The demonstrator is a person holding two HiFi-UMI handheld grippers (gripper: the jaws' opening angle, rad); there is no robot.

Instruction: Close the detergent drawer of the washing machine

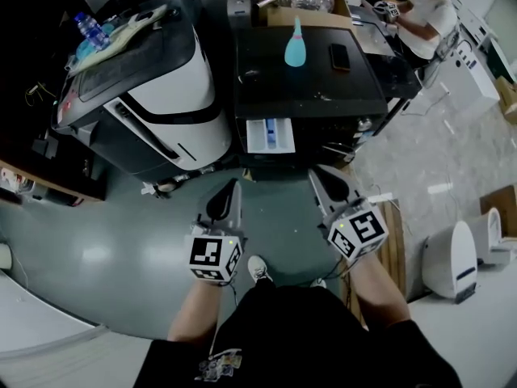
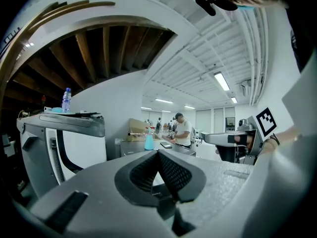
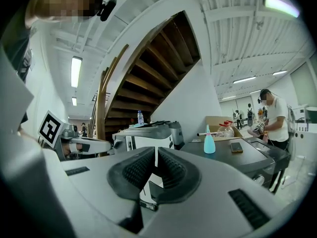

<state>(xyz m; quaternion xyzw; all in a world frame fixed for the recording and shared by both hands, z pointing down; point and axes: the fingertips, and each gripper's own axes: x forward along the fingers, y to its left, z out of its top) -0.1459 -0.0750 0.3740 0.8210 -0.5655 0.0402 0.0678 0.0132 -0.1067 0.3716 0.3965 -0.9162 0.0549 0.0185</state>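
Obs: the detergent drawer (image 1: 269, 135) stands pulled out at the front left of the dark washing machine (image 1: 266, 79), its white tray showing. The left tongs (image 1: 233, 191) have their pads together and hold nothing. The right tongs (image 1: 321, 178) are parted by a thin slit, nothing between. Both face the machine, short of the drawer, one to each side. Judged as an approach for a push, which near-closed tips suit. The drawer front and machine face are not visible from above. In both gripper views the tongs' own bodies cover most of the drawer.
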